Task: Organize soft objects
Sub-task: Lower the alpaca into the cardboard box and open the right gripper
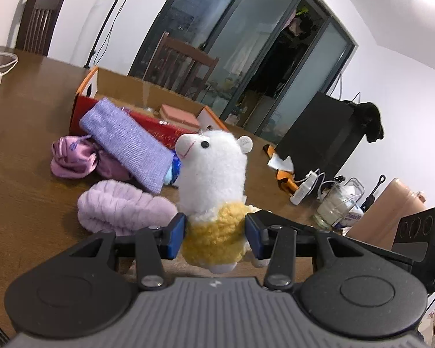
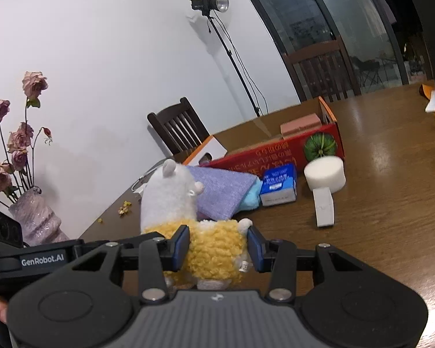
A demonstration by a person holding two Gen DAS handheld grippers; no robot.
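While both grippers tilt slightly downward, left (image 1: 214,236) and right (image 2: 219,245) jaws pinch the alpaca plush (image 1: 211,174).

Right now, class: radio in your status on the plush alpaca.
Left claw and right claw both shut on plush alpaca, carried above table. Purple cloth and fluffy headband ahead, before cardboard box.

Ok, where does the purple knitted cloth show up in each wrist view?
Left wrist view: the purple knitted cloth lies left of centre, leaning on the red box, behind the plush alpaca.
Right wrist view: the cloth sits mid-frame, just right of the alpaca's head.
Shared landmark: the red box behind it.
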